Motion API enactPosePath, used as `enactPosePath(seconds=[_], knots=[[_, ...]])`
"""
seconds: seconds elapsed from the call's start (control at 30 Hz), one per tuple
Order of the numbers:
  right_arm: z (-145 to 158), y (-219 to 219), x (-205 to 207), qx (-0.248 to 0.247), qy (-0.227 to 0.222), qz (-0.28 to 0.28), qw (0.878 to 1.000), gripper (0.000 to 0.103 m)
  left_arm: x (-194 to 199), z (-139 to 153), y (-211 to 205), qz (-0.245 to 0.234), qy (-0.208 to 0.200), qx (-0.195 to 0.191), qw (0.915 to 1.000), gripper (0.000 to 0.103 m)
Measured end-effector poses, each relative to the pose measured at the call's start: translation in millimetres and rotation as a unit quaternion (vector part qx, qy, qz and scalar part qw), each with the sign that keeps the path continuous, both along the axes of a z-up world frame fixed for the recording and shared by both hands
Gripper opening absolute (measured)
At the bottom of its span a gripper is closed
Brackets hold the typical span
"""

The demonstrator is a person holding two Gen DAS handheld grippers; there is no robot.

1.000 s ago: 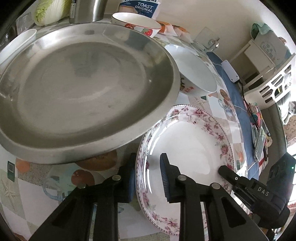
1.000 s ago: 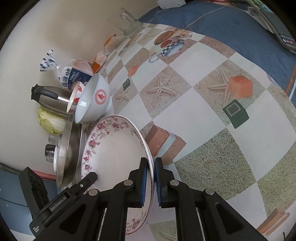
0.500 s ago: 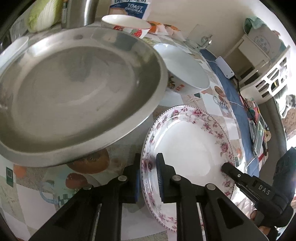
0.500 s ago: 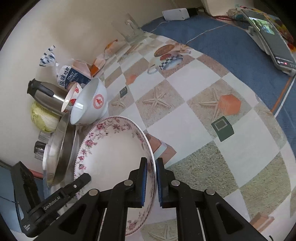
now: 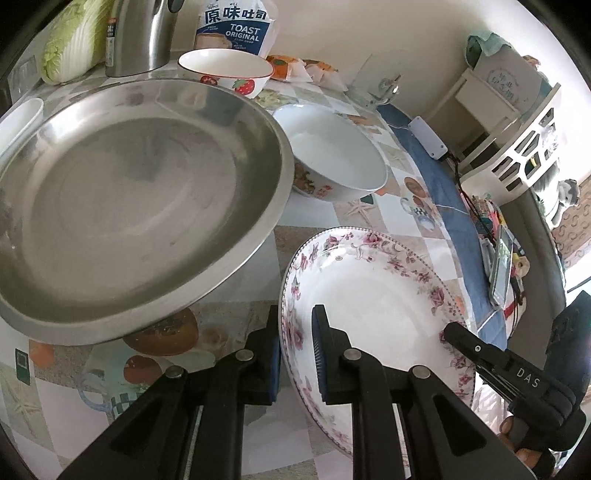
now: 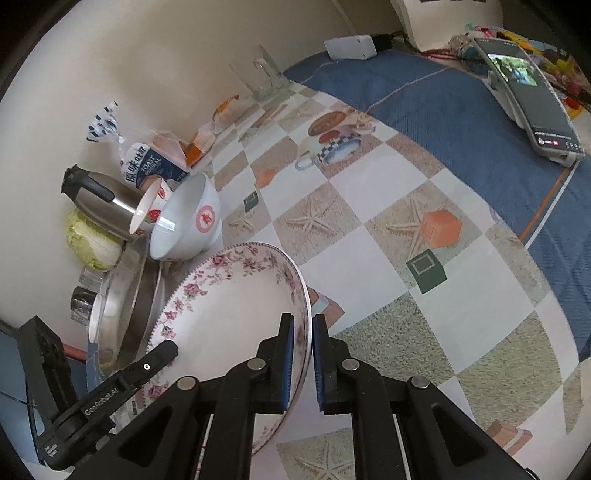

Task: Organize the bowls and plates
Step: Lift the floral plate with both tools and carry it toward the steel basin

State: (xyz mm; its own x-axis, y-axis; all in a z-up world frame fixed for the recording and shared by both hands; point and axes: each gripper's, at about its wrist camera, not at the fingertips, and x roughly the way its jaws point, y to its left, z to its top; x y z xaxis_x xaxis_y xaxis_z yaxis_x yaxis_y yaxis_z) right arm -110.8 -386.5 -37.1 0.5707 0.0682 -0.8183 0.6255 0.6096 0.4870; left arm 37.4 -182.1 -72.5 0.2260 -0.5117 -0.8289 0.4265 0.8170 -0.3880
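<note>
- Two grippers clamp one floral plate (image 5: pixel 373 306) at opposite edges: the left gripper (image 5: pixel 295 347) has its jaws nearly closed on the near left rim, having just been closing onto it, and the right gripper (image 6: pixel 303 354) has its jaws nearly together, pinching the right rim.
- The plate is tilted, its right edge clear of the checked tablecloth (image 6: pixel 369 236); whether its left edge touches the cloth cannot be told.
- One large steel tray (image 5: pixel 133 199) lies just left of the floral plate, its rim close to the plate's.
- Two bowls show fully: a big white bowl (image 5: pixel 332 158) beside the tray's far right edge, and a small strawberry bowl (image 5: pixel 225 70) behind the tray. A third white dish (image 5: pixel 18 122) shows only as a rim at the left edge.
- One steel kettle (image 5: pixel 144 33), one cabbage (image 5: pixel 74 37) and one toast bag (image 5: pixel 236 26) stand along the wall.
- One glass mug (image 6: pixel 258 75) stands further along the wall, and one phone (image 6: pixel 532 99) rests on the blue cloth (image 6: pixel 424 96).
</note>
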Motion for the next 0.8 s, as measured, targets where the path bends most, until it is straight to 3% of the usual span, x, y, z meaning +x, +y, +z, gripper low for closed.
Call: enactPosePath(seconds=[0.8], knots=[[64.9, 10.6, -5.3, -0.079, -0.059, -0.024, 0.995, 0.011, 2.7, 67.7, -1.0, -0.023, -0.097, -0.056, 0.9934, 0.016]])
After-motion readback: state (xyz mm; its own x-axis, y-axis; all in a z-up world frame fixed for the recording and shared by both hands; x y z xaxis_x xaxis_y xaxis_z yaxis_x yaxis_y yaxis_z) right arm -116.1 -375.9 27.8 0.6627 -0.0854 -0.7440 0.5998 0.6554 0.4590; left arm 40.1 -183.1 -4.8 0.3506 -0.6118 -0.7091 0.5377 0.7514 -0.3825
